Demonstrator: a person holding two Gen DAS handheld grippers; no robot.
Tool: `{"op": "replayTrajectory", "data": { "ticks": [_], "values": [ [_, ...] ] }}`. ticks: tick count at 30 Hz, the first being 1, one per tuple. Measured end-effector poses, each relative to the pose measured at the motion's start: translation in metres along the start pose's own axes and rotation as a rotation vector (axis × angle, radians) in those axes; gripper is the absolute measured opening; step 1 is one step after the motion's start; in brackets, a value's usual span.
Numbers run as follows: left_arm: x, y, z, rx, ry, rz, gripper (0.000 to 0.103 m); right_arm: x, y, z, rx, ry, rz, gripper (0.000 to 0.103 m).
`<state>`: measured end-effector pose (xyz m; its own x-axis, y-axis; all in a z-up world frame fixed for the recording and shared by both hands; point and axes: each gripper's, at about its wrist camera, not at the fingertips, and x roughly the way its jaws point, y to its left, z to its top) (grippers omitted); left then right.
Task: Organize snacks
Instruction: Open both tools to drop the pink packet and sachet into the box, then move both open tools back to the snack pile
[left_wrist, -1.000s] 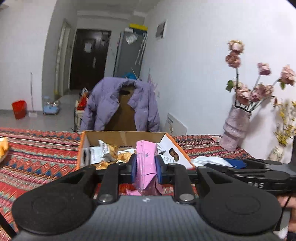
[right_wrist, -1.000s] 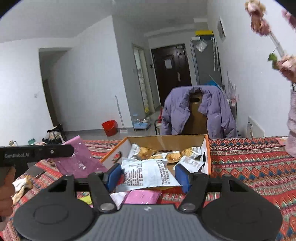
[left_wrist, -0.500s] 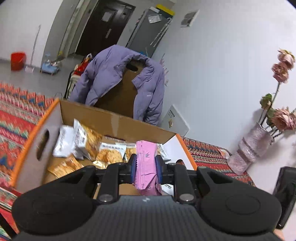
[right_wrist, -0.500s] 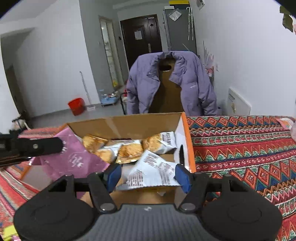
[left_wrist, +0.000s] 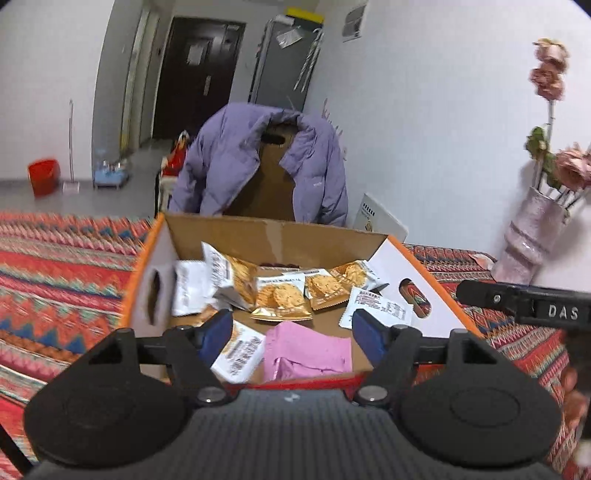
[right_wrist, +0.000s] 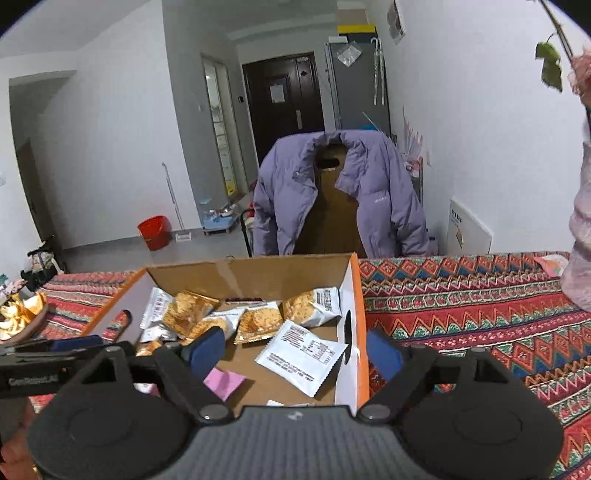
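Both packets were let go at the same moment. The left gripper (left_wrist: 291, 334) was seen with its jaws just sprung apart, and the flat pink foil snack packet (left_wrist: 308, 350) that had been pinched between them half a second earlier was lying loose on the floor of the open orange-edged cardboard box (left_wrist: 273, 236), between the blue pads but pressed by neither. The right gripper (right_wrist: 295, 350) had likewise just widened its jaws; the white printed snack packet (right_wrist: 303, 356) held there before was left flat in the box near the right-hand wall, untouched by either pad, one of which was outside that wall. Nothing was gripped by either tool.

It was judged that two more snacks had been delivered, so both tools were free to be sent for whatever remained outside the box.

A count was taken from the right wrist view. One cardboard box was on the patterned red woven tablecloth (right_wrist: 461, 306). One pink packet was inside. About six cracker packets (right_wrist: 258, 319) with golden biscuits showing were heaped towards the far wall, though the overlap made the count uncertain. Two plain white packets were counted in the left wrist view, one beside each pad.
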<state>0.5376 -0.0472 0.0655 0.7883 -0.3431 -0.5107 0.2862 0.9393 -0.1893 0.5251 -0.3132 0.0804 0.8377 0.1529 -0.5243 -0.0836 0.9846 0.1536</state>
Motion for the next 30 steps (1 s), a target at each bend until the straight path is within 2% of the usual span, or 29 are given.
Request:
{"op": "replayTrajectory", "data": {
  "ticks": [4, 6, 8, 10, 13, 16, 19, 23, 25, 28, 30],
  "values": [
    [-0.062, -0.007, -0.006, 0.103, -0.054, 0.022, 0.082, -0.04, 0.01, -0.004, -0.035, -0.02, 0.022, 0.086],
    [-0.095, -0.013, -0.016, 0.163, -0.08, 0.069, 0.086, -0.064, 0.016, -0.009, -0.053, -0.037, 0.045, 0.088],
    [-0.133, -0.017, -0.035, 0.185, -0.121, 0.132, 0.088, -0.094, 0.023, -0.022, -0.077, -0.051, 0.062, 0.094],
    [-0.168, -0.018, -0.058, 0.177, -0.171, 0.135, 0.096, -0.124, 0.029, -0.041, -0.089, -0.085, 0.078, 0.094],
    [-0.214, -0.022, -0.092, 0.189, -0.196, 0.132, 0.099, -0.162, 0.038, -0.07, -0.087, -0.116, 0.088, 0.096],
    [-0.25, -0.029, -0.122, 0.216, -0.233, 0.163, 0.102, -0.192, 0.047, -0.098, -0.071, -0.145, 0.066, 0.103],
    [-0.275, -0.036, -0.146, 0.221, -0.254, 0.191, 0.103, -0.22, 0.055, -0.125, -0.06, -0.188, 0.008, 0.103],
    [-0.29, -0.04, -0.165, 0.226, -0.24, 0.183, 0.103, -0.249, 0.067, -0.156, -0.049, -0.218, 0.0, 0.103],
    [-0.295, -0.042, -0.17, 0.238, -0.236, 0.202, 0.103, -0.26, 0.074, -0.17, -0.061, -0.215, -0.012, 0.103],
    [-0.302, -0.046, -0.177, 0.248, -0.242, 0.202, 0.103, -0.272, 0.083, -0.183, -0.067, -0.221, -0.107, 0.103],
    [-0.307, -0.046, -0.181, 0.244, -0.245, 0.195, 0.103, -0.279, 0.087, -0.192, -0.077, -0.236, -0.135, 0.103]
  ]
}}
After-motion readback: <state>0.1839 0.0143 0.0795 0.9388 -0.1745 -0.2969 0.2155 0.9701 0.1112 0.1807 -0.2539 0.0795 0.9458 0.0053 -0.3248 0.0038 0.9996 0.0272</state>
